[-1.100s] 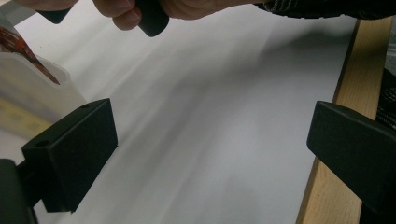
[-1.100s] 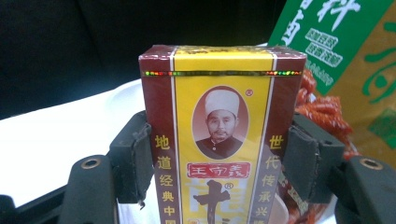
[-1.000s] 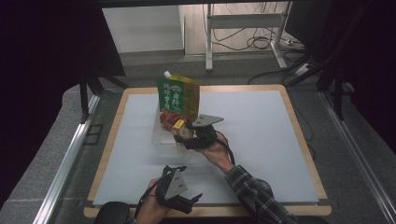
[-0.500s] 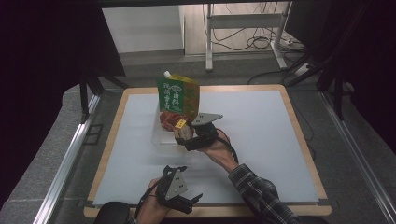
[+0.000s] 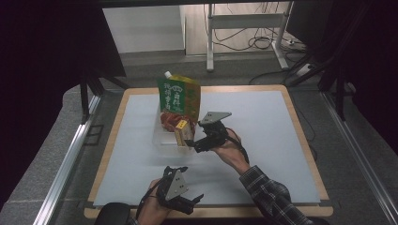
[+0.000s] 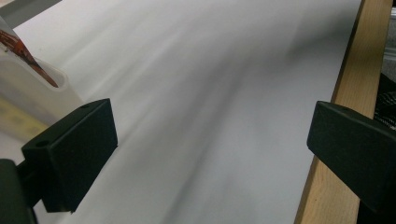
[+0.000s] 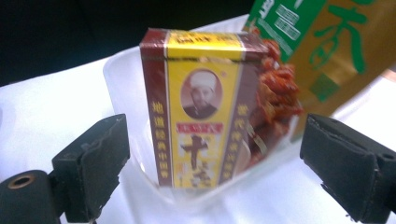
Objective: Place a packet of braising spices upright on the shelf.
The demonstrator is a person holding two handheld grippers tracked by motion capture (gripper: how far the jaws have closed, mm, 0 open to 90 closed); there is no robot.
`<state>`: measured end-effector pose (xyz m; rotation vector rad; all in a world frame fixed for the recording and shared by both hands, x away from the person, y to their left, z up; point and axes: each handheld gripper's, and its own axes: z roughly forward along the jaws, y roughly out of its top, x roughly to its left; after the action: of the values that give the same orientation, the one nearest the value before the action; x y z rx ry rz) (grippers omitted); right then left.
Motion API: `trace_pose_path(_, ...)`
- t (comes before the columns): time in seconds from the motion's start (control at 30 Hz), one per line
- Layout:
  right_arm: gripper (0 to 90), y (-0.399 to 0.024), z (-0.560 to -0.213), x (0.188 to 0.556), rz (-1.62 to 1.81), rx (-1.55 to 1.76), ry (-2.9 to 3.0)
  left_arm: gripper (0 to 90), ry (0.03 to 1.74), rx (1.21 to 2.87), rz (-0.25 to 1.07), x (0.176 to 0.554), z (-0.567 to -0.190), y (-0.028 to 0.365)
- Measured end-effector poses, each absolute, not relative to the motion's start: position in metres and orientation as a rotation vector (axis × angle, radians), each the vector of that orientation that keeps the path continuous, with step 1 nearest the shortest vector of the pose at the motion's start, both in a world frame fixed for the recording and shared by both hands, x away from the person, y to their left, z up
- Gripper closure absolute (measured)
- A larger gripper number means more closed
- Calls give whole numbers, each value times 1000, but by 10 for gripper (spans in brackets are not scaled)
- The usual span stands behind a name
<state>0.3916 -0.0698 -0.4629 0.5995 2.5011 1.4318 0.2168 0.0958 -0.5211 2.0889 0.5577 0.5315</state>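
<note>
Right hand-held gripper (image 5: 193, 142): jaws wide apart and just been opening, nothing pinched; pads standing clear on either side of the spice box in the right gripper view, no contact with it; held just off the tub's 4 o'clock corner in the high view.
Spice box (image 7: 201, 107): yellow and maroon carton, upright, standing inside the clear tub at its near end; front face with a portrait toward the right gripper's camera; seen in the high view (image 5: 182, 132) just at 9 o'clock of the right hand-held gripper's jaws.
Clear tub (image 5: 162, 140): shallow translucent container near the middle of the bench, slightly toward 11 o'clock; holding the spice box, a red packet and the tall pouch.
Red packet (image 7: 275, 93): crinkled red pack directly behind the spice box, touching it, at 2 o'clock of the box in the right gripper view.
Green pouch (image 5: 178, 96): tall green and gold spouted pouch, upright at the tub's far end, at 12 o'clock of the spice box.
Left hand-held gripper (image 5: 185, 202): jaws spread wide, empty; bare white sheet between them in the left gripper view; at 6 o'clock on the bench, near its front edge, well apart from the tub.
Bench (image 5: 263, 140): white sheet on a wooden-edged board.
</note>
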Motion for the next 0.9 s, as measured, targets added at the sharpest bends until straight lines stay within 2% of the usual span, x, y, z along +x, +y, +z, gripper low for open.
trace_pose_path(0.9,31,-149,-460,372,1302,708,2499,13,577,2080,545,218,-521,98)
